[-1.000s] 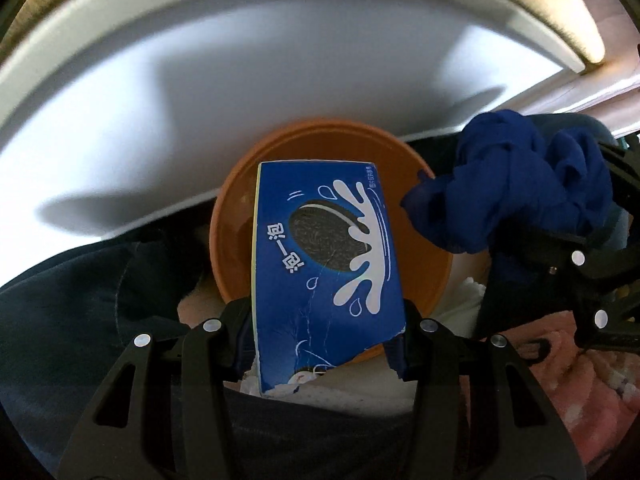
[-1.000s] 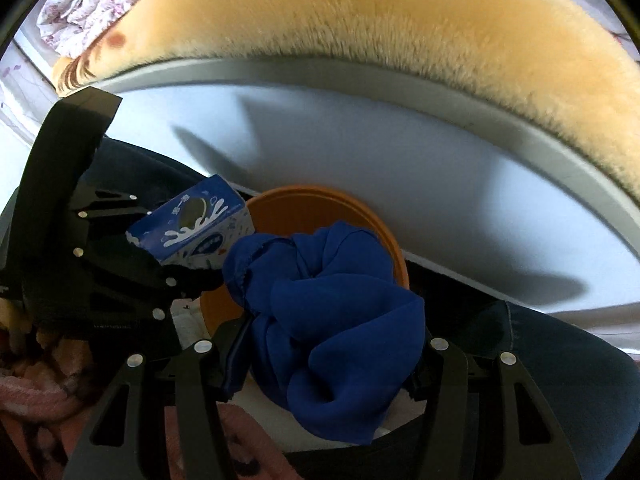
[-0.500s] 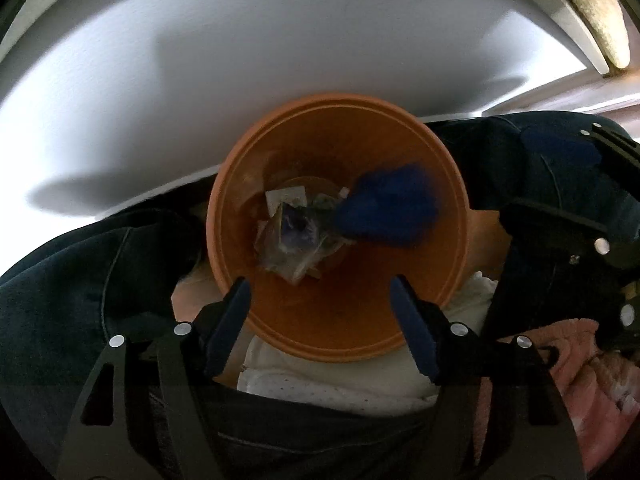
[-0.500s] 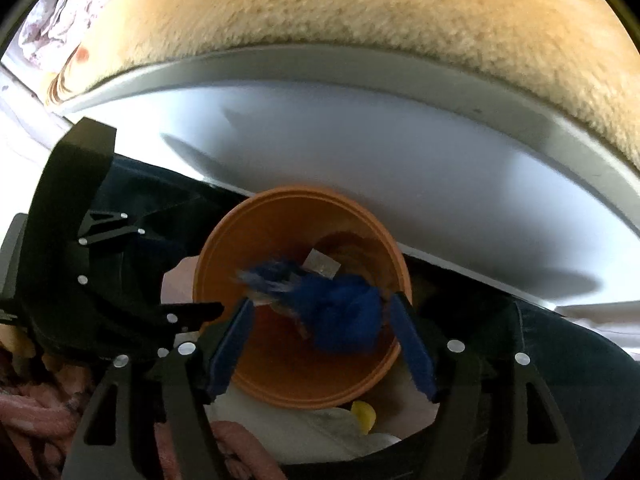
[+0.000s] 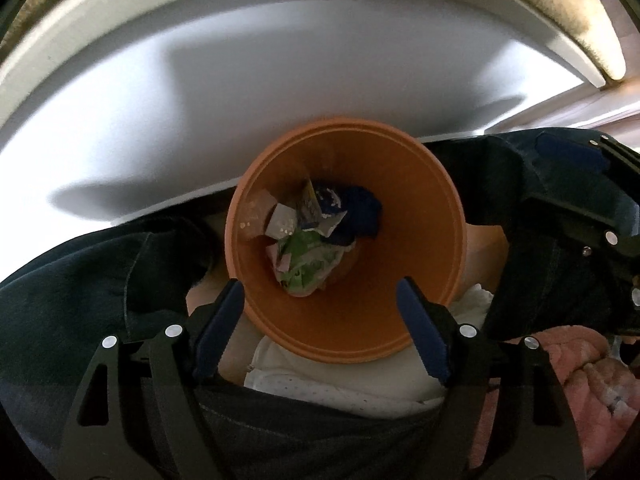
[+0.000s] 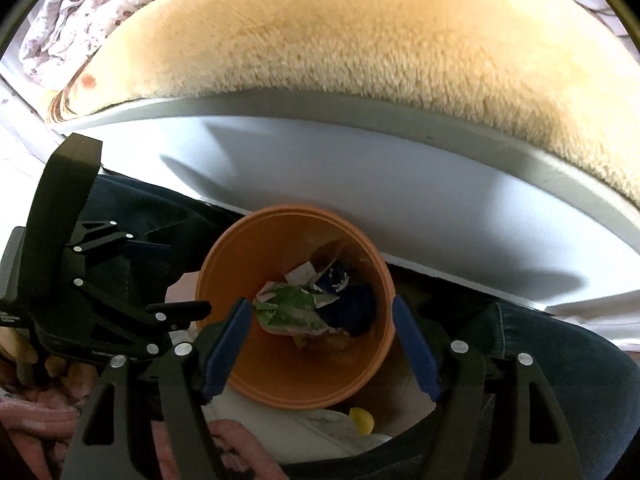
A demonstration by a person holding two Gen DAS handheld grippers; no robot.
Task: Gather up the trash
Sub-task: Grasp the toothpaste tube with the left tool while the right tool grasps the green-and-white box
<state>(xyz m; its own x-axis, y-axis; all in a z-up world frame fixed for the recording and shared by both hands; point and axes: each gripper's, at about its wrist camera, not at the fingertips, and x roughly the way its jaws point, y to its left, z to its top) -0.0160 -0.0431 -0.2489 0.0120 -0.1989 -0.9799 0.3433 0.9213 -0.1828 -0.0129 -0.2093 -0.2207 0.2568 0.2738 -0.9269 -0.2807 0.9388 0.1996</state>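
Down in the orange bin (image 5: 420, 288) sat crumpled wrappers (image 5: 308, 256) and a blue cloth (image 5: 362, 216). Both grippers, left (image 5: 320, 332) and right (image 6: 322, 344), had jaws just spreading, nothing between them.

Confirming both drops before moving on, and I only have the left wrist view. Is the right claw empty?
Observer: Yes. The right claw has just been opening, with nothing between its pads, only the orange bin beneath.
Operator: Anything lying outside the bin?
Observer: A small yellow piece lies just outside the near rim, beside white fabric.
Operator: Anything on the bed?
Observer: A floral quilt is bunched at the left end of the tan blanket.
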